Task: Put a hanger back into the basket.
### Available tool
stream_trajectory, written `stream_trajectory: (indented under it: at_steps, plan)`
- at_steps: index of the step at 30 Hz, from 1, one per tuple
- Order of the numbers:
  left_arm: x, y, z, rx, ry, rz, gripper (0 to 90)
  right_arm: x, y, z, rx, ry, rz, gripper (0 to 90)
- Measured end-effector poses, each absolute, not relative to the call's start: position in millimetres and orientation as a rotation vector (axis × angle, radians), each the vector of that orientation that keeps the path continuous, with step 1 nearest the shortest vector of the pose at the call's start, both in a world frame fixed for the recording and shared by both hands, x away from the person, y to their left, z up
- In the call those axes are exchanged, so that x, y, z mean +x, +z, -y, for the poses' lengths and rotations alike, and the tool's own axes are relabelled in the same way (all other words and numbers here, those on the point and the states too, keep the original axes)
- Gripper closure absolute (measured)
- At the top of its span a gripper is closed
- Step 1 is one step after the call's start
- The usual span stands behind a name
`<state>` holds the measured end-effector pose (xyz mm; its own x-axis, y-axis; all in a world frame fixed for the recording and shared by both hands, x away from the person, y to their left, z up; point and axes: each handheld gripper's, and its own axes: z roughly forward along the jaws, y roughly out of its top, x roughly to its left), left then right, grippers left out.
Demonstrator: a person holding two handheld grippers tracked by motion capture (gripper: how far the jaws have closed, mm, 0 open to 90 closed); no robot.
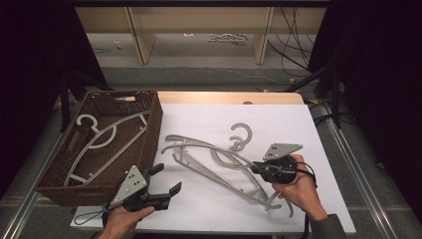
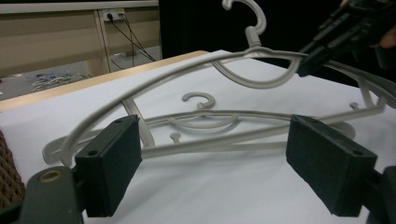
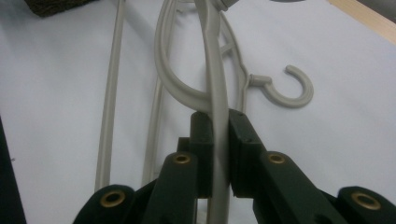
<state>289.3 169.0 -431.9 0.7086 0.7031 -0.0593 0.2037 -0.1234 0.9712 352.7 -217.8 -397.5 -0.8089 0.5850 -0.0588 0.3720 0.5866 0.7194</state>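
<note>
So far one hanger (image 1: 102,142) lies in the basket (image 1: 154,124). Right of the basket, the right gripper (image 1: 255,168) pinches a second hanger's (image 1: 209,149) arm, raised off a third (image 1: 234,184); the left gripper (image 1: 166,180) waits spread. Two remain to move.

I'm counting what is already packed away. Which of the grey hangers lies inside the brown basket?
The hanger at the left, inside the woven basket. The other two lie overlapping on the white sheet, one clamped in the right gripper.
</note>
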Motion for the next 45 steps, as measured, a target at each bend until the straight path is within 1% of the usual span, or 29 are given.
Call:
stream_trajectory:
  at_steps: [6, 9, 11, 13, 18, 19, 21, 23, 27, 28, 29, 31, 33, 35, 37, 39, 40, 41, 43, 45]
  plan:
    - [301.3, -416.7, -155.4, 1.704, 0.491, -0.712, 16.8, 344.5, -400.2, 215.5, 0.744, 1.041, -2.536, 82.4]
    - [312.6, -410.3, -138.9, 1.769, 0.493, -0.674, 16.7, 339.4, -399.8, 212.5, 0.716, 1.028, -2.555, 82.4]
    - [316.1, -409.2, -134.9, 1.785, 0.489, -0.667, 17.0, 337.9, -401.2, 211.1, 0.711, 1.036, -2.538, 82.4]
    - [322.6, -408.0, -126.0, 1.814, 0.459, -0.663, 17.5, 334.9, -399.0, 211.2, 0.700, 1.026, -2.561, 82.4]
    - [334.5, -405.5, -103.4, 1.906, 0.432, -0.609, 21.0, 326.1, -396.8, 208.3, 0.645, 1.034, -2.552, 82.4]
    - [335.4, -405.0, -99.2, 1.921, 0.429, -0.600, 23.1, 324.1, -394.7, 207.6, 0.625, 1.024, -2.572, 82.4]
    - [337.2, -403.6, -92.0, 1.955, 0.406, -0.587, 23.5, 322.5, -393.4, 206.1, 0.611, 1.017, -2.579, 82.4]
    - [339.5, -402.4, -86.1, 1.999, 0.413, -0.583, 24.2, 321.6, -394.3, 204.7, 0.611, 1.027, -2.563, 82.4]
    - [346.2, -398.7, -77.3, 2.056, 0.414, -0.546, 32.4, 319.8, -393.6, 201.9, 0.592, 1.008, -2.573, 82.4]
    - [346.2, -398.7, -77.3, 2.056, 0.414, -0.546, 37.2, 319.8, -393.6, 201.9, 0.592, 1.008, -2.573, 82.4]
    - [348.7, -396.7, -75.8, 2.094, 0.398, -0.503, 38.0, 319.5, -393.2, 201.4, 0.577, 1.006, -2.572, 82.4]
    - [349.1, -396.6, -73.9, 2.096, 0.384, -0.484, 41.5, 318.8, -391.6, 200.7, 0.569, 0.990, -2.567, 82.4]
    - [350.6, -394.3, -72.3, 2.139, 0.400, -0.423, 42.1, 318.4, -390.7, 200.6, 0.558, 0.985, -2.573, 82.4]
    - [352.0, -394.4, -69.8, 2.170, 0.387, -0.393, 48.3, 317.6, -389.3, 199.9, 0.540, 0.977, -2.584, 82.4]
    - [353.7, -396.1, -67.1, 2.194, 0.372, -0.366, 51.1, 317.1, -388.6, 199.0, 0.533, 0.973, -2.583, 82.4]
    - [354.0, -396.7, -65.7, 2.208, 0.373, -0.354, 51.9, 316.7, -388.5, 198.5, 0.529, 0.975, -2.582, 82.4]
    - [354.0, -397.2, -64.6, 2.214, 0.396, -0.339, 54.8, 316.4, -388.0, 198.4, 0.521, 0.978, -2.585, 82.4]
    - [354.2, -397.4, -63.7, 2.228, 0.406, -0.327, 59.7, 316.0, -388.3, 197.8, 0.517, 0.985, -2.572, 82.4]
    - [354.6, -397.0, -62.2, 2.266, 0.415, -0.304, 65.8, 315.6, -387.9, 197.1, 0.509, 0.976, -2.575, 82.3]
    - [354.3, -395.7, -60.9, 2.296, 0.419, -0.268, 69.8, 315.6, -388.1, 196.7, 0.486, 0.963, -2.591, 82.3]
